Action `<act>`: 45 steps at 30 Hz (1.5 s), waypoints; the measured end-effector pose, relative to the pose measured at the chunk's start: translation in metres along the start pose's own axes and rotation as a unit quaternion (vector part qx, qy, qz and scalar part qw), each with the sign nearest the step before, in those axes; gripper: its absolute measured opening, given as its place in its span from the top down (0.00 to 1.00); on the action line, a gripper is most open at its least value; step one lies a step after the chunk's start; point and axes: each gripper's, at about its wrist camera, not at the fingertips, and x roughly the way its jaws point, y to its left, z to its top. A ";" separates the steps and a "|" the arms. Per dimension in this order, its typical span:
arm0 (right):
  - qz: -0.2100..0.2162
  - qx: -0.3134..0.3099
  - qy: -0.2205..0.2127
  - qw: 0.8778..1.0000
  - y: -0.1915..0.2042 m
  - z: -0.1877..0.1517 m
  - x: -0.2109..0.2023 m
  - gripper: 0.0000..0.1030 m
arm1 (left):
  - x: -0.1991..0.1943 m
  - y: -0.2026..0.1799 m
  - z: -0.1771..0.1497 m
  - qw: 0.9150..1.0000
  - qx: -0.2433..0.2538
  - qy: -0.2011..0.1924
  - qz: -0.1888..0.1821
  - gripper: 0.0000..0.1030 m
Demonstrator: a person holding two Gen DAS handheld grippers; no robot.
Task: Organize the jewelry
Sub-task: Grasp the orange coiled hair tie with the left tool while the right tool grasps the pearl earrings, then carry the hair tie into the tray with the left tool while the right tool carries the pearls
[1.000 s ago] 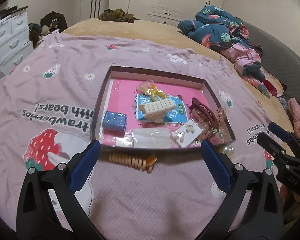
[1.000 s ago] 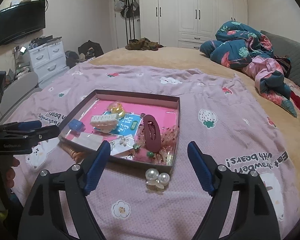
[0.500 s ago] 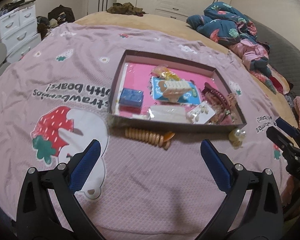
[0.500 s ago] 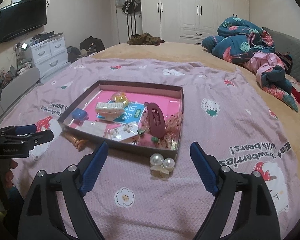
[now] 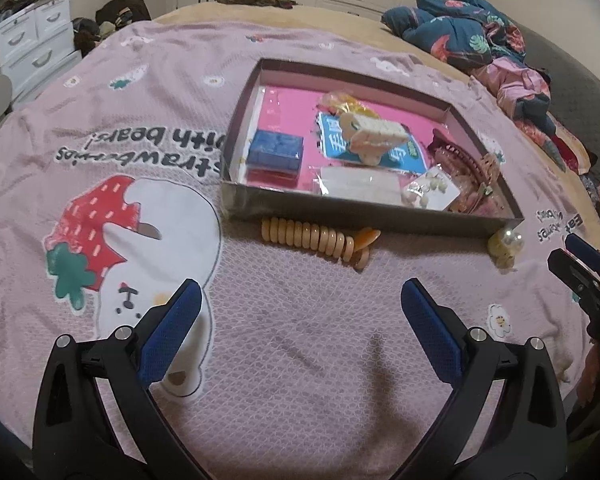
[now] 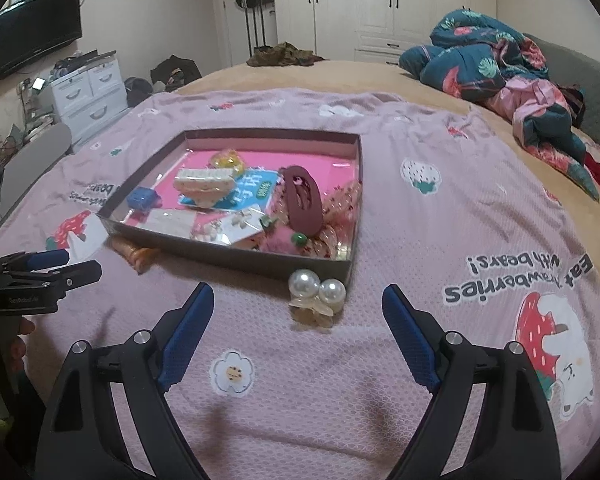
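Right claw (image 6: 294, 296) before pearl clip (image 6: 317, 295)

Crumpled floral quilt (image 6: 496, 60), white drawers (image 6: 90, 92) — wall television (image 6: 32, 32).

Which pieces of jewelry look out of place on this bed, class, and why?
Two pieces lie outside the tray, on the blanket against its near wall: the pearl hair clip by the tray's corner, and the coiled beige hair tie further along the wall. Everything else sits inside the tray.
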 end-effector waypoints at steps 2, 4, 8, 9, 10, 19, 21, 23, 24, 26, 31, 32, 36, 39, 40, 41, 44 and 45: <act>-0.003 0.005 0.009 1.000 -0.004 -0.002 0.006 0.17 | 0.005 -0.002 -0.001 1.000 0.000 0.005 0.000 0.09; -0.003 0.009 0.015 1.000 -0.008 -0.004 0.013 0.17 | 0.009 -0.005 0.000 1.000 0.001 0.009 -0.008 0.09; -0.005 0.017 0.028 0.999 -0.014 -0.007 0.027 0.17 | 0.017 -0.009 0.002 1.000 -0.001 0.016 -0.012 0.09; -0.007 0.019 0.031 0.999 -0.015 -0.007 0.031 0.17 | 0.019 -0.010 0.003 1.000 -0.003 0.017 -0.014 0.09; -0.006 0.024 0.036 0.999 -0.017 -0.007 0.035 0.17 | 0.021 -0.010 0.003 1.000 -0.005 0.019 -0.017 0.09; 0.005 0.038 0.052 0.998 -0.023 -0.005 0.060 0.18 | 0.037 -0.011 0.015 0.998 -0.053 0.031 -0.019 0.15; 0.005 0.040 0.052 0.998 -0.024 -0.004 0.061 0.18 | 0.040 -0.013 0.017 0.997 -0.063 0.032 -0.014 0.17; 0.007 0.041 0.052 0.998 -0.025 -0.002 0.063 0.18 | 0.042 -0.014 0.019 0.997 -0.076 0.031 -0.009 0.18; 0.007 0.041 0.053 0.998 -0.025 -0.002 0.065 0.19 | 0.044 -0.014 0.020 0.996 -0.085 0.033 -0.003 0.19; 0.010 0.042 0.055 0.998 -0.025 -0.001 0.067 0.20 | 0.047 -0.014 0.022 0.995 -0.092 0.034 0.005 0.22; 0.016 0.036 0.063 0.997 -0.021 -0.001 0.074 0.28 | 0.051 -0.010 0.021 0.994 -0.102 0.036 0.030 0.40; 0.017 0.036 0.064 0.997 -0.021 -0.002 0.075 0.31 | 0.050 -0.009 0.021 0.994 -0.102 0.035 0.031 0.43; 0.025 0.033 0.071 0.997 -0.019 -0.003 0.078 0.57 | 0.044 -0.002 0.018 0.994 -0.107 0.033 0.019 0.57; 0.032 0.031 0.070 0.997 -0.018 -0.003 0.077 0.59 | 0.037 0.003 0.015 0.993 -0.110 0.032 0.001 0.68; 0.033 0.027 0.069 0.997 -0.017 -0.004 0.076 0.59 | 0.035 0.004 0.015 0.993 -0.109 0.032 -0.005 0.69; 0.034 0.023 0.069 0.997 -0.015 -0.004 0.075 0.59 | 0.032 0.004 0.013 0.994 -0.104 0.030 -0.007 0.71; 0.042 0.012 0.069 0.997 -0.010 -0.006 0.071 0.59 | 0.022 0.004 0.009 0.995 -0.094 0.024 -0.017 0.85; 0.045 0.010 0.069 0.997 -0.008 -0.007 0.070 0.59 | 0.020 0.004 0.009 0.996 -0.089 0.023 -0.022 0.96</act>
